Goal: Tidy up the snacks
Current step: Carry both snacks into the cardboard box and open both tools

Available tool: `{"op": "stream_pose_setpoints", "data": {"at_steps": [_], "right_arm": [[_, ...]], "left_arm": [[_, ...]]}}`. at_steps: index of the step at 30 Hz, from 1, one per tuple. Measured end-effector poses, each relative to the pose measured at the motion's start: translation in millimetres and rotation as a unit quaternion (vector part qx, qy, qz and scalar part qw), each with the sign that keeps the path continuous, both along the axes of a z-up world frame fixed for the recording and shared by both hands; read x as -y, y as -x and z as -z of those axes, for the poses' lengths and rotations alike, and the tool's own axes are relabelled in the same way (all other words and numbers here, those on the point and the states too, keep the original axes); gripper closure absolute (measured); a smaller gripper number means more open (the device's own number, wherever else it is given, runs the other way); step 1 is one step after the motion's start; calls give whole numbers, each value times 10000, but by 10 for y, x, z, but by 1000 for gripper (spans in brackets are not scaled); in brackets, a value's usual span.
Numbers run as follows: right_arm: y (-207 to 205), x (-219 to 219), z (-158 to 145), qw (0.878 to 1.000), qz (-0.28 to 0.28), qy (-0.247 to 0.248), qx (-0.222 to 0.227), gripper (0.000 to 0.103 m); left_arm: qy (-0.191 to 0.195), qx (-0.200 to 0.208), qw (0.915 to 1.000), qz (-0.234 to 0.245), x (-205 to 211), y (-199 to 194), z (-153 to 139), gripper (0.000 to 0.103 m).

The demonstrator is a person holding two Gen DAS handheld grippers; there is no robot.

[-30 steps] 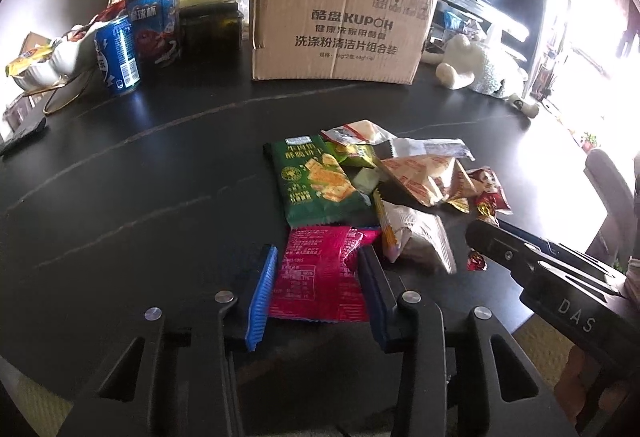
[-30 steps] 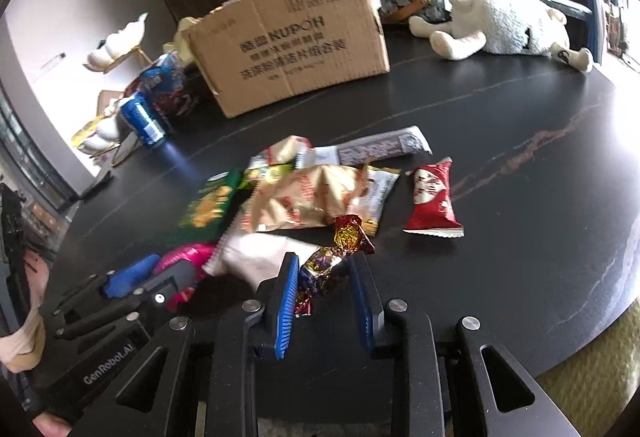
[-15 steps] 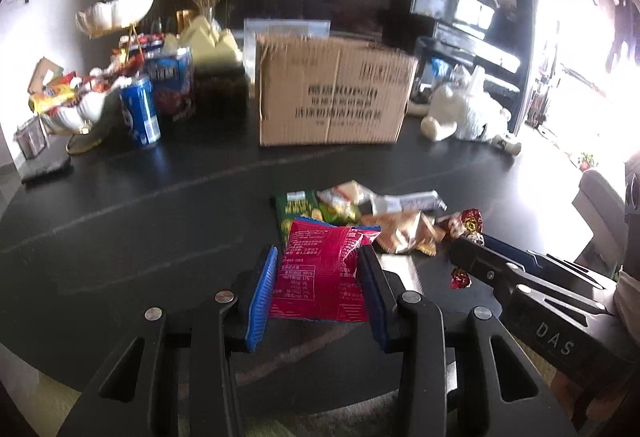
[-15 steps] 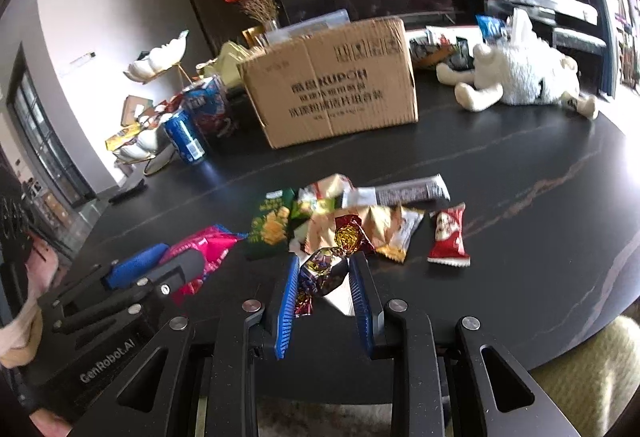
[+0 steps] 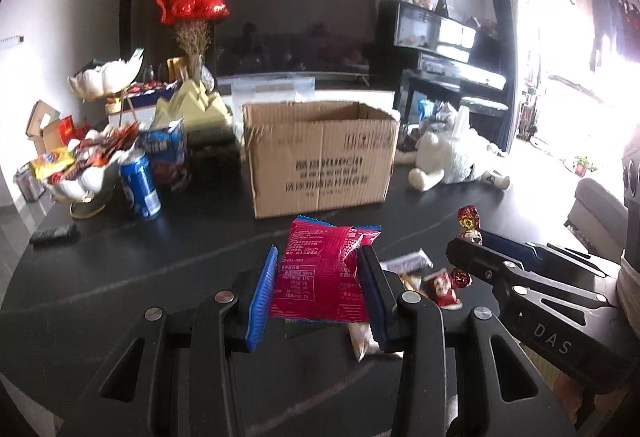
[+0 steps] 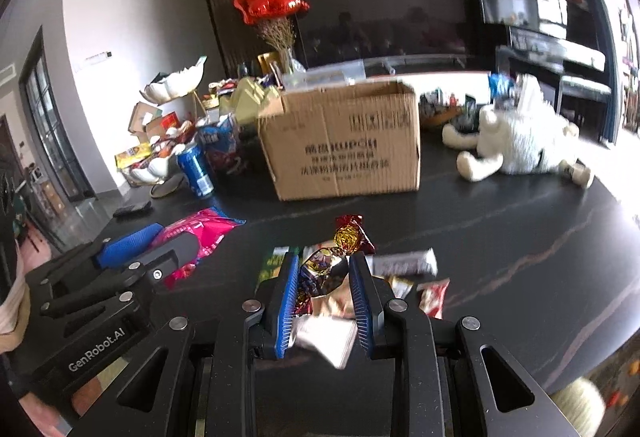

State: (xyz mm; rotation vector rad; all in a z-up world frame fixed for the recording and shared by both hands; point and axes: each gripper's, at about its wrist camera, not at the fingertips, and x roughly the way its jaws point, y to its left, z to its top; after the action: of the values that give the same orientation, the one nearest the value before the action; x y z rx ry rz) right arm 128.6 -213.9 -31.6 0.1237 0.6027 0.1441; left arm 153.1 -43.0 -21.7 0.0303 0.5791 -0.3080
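Left wrist: our left gripper [image 5: 318, 287] clamps a crimson foil snack packet [image 5: 320, 277] above the black table [image 5: 120, 269], in front of the open brown cardboard box [image 5: 320, 157].
Right wrist: our right gripper [image 6: 325, 279] pinches a twisted foil-wrapped candy [image 6: 324, 269] over the remaining snack pile [image 6: 404, 277].

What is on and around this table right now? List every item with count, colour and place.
cardboard box: one, brown, open top, middle of the table
pink snack packet: one, pink-red, held above the table
foil candy: one, gold and dark red, held above the table
loose snack packets: several, mixed colours, on the table below the grippers
soda can: one, blue, left of the box
plush toy: one, white, right of the box
heart balloons: at least two, red, behind the table
table: one, black
left gripper: blue pads, shut on the pink snack packet
right gripper: blue pads, shut on the foil candy
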Motion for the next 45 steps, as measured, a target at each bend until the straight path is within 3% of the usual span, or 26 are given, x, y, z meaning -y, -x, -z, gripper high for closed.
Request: {"op": "stream_pose_setpoints", "data": {"at_steps": [5,10,20,32,45], "right_arm": [[-124,21,-231,9997,26,41,241,76],[-279,7,-444,9988,23,87,481,76],[-772,38,-784,9982,-68,68,597,76],[-1577,92,-899,9996,-201,126,160,76],[-2541,94,-836,9967,-385,251,-670,76]], "left_arm": [[33,96,9999,91,6,-134,-186,63],[-166,393,9991,11,48,-254,-464,63],[-244,595,9979,15,114,-705,-881,63],[-284,272,9992,-30,164,-1410,-994,63],[-143,-655,9977,70,247,-2366,-840,63]]}}
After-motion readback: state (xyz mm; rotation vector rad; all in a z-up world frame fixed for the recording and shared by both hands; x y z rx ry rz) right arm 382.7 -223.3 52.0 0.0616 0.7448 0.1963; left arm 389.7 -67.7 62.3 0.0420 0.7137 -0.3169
